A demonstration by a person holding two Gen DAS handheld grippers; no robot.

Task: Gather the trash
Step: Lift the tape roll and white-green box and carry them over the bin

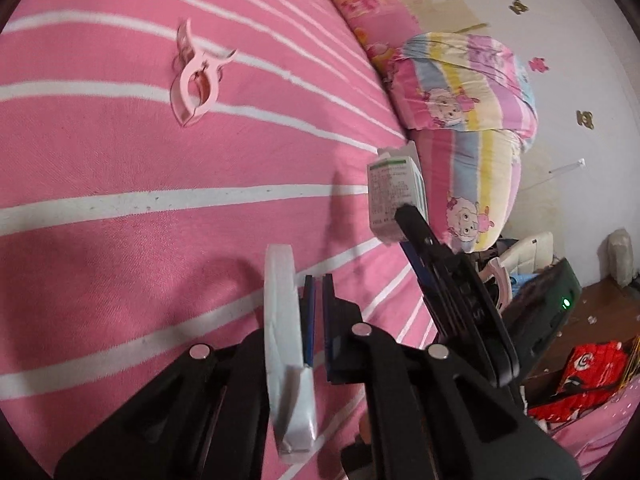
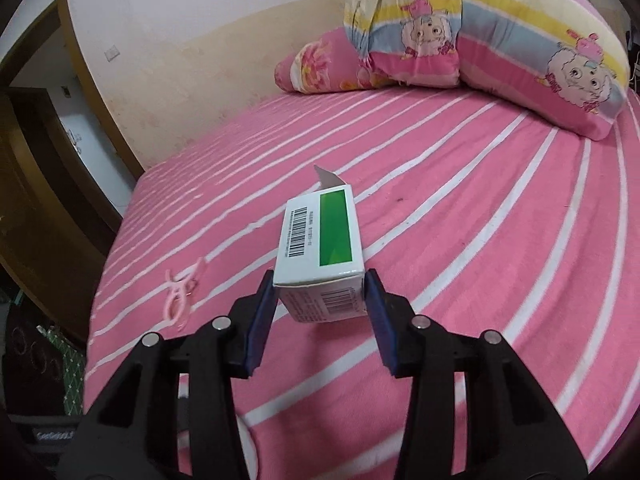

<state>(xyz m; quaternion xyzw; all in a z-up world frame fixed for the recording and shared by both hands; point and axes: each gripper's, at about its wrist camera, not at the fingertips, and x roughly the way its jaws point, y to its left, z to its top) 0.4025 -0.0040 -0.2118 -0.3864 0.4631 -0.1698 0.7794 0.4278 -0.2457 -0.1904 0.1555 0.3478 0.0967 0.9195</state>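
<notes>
A small white cardboard box point(image 2: 320, 248) with a green panel and a barcode on its top face sits between the blue pads of the right gripper point(image 2: 320, 296). Both pads press against the box's near end, one on each side, so the jaws are clamped on it, partly apart to the box's width. A flap stands open at the box's far end. The box is above a bed point(image 2: 480, 260) covered in a pink sheet with white stripes; whether it still touches the sheet cannot be told. In the left wrist view the same box point(image 1: 394, 196) appears to the right, with one black finger of the right gripper point(image 1: 412, 220) laid across it.

The left gripper point(image 1: 318, 292) has its blue pads drawn almost together, with only a thin slit between them. A flat strip of white material point(image 1: 286, 344), apparently folded paper or plastic, stands on edge just left of the pads. It lies against the outer side of the left finger; whether any part of it is pinched between the pads cannot be told.

Farther off on the sheet lies a pale pink plastic clothes clip point(image 1: 196, 76), well apart from both grippers. At the head of the bed are pillows and a folded quilt point(image 2: 520, 40) printed with cartoon sheep. A dark doorway point(image 2: 52, 140) stands to the left.
</notes>
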